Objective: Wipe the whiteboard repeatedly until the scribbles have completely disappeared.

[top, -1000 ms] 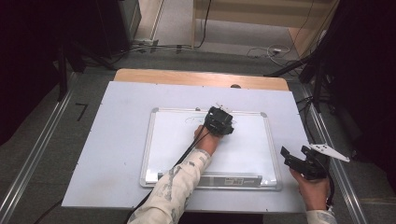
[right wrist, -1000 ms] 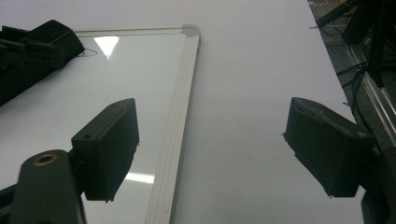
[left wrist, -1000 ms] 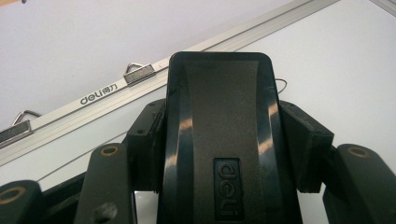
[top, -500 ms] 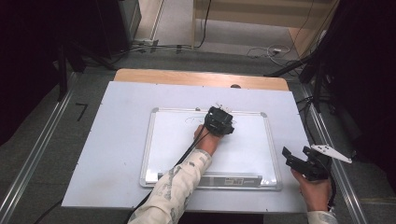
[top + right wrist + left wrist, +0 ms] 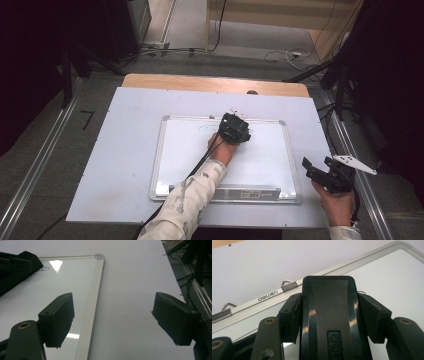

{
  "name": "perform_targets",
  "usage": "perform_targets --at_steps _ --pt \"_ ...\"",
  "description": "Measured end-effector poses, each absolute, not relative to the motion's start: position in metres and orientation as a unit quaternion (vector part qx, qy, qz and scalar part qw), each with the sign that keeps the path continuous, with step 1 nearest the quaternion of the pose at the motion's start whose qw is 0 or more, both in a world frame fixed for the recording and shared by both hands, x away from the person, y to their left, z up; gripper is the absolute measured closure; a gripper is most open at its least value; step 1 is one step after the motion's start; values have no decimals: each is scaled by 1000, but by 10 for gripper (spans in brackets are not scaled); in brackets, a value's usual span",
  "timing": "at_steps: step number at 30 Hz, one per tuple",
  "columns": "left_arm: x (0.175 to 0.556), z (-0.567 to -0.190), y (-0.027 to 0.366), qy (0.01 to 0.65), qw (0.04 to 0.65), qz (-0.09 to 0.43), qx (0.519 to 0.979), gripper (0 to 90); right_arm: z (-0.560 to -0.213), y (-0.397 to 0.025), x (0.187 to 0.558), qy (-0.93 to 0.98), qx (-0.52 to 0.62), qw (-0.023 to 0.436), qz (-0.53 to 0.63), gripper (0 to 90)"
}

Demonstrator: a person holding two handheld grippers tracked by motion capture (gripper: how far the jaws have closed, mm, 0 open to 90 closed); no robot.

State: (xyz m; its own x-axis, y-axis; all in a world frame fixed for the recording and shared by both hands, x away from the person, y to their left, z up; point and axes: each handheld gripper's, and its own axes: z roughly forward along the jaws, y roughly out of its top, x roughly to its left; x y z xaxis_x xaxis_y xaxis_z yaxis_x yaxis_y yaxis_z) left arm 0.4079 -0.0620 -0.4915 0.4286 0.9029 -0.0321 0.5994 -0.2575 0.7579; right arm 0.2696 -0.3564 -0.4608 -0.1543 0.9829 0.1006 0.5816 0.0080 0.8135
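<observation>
Nearest us, our right gripper idled wide open, empty, at four o'clock. At twelve o'clock on the whiteboard, our left gripper clamped the eraser; we judged flat, even pressure best.

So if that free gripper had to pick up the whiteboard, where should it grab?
Probably the right-hand frame edge of the whiteboard, approached from the right. The board lies flat, so only its thin rim offers a hold, and that edge lies just ahead of the open right gripper. The left gripper is clamped on a black eraser near the top edge.
</observation>
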Motion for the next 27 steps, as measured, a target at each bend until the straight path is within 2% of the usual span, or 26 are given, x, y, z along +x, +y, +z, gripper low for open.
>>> perform_targets --at_steps 27 --pt "413 -491 -75 477 351 207 779 410 -461 -356 270 658 594 266 378 162"
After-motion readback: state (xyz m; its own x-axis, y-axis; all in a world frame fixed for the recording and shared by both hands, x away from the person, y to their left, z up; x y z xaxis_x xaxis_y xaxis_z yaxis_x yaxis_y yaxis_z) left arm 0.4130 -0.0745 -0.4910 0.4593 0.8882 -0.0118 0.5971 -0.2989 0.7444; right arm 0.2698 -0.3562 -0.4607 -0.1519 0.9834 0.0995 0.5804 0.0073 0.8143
